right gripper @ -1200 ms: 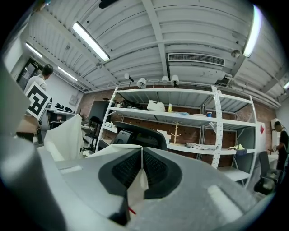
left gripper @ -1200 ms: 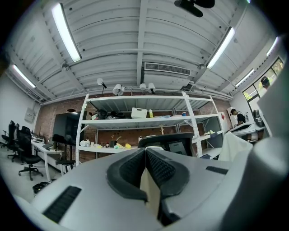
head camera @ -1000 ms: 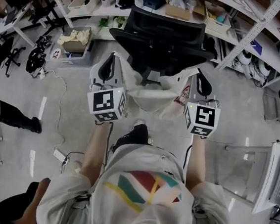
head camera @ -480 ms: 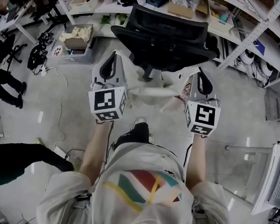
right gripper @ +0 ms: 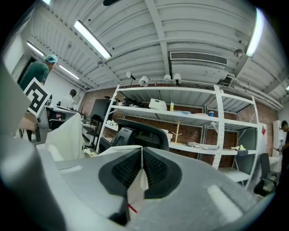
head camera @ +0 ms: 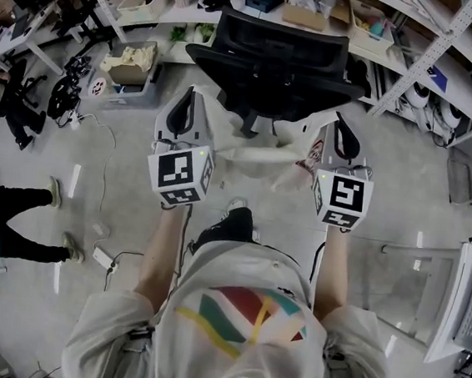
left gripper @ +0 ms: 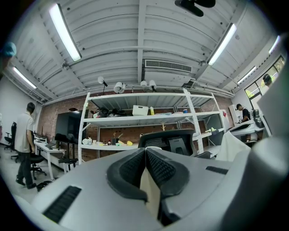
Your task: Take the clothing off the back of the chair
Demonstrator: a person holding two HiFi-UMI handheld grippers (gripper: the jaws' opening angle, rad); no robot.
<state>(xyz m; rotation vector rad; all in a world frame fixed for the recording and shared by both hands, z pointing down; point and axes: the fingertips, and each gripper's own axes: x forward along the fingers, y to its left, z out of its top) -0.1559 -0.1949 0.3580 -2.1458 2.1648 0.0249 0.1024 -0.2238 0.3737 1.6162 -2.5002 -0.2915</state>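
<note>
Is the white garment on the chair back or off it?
Off: garment hangs between left gripper and right gripper; chair back bare.

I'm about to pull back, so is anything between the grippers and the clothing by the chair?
Nothing visible does. The left gripper and right gripper are each shut on the white clothing, stretched between them in front of the black chair.

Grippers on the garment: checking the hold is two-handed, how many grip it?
2: the left gripper pinches the white garment at its left, the right gripper at its right.
</note>
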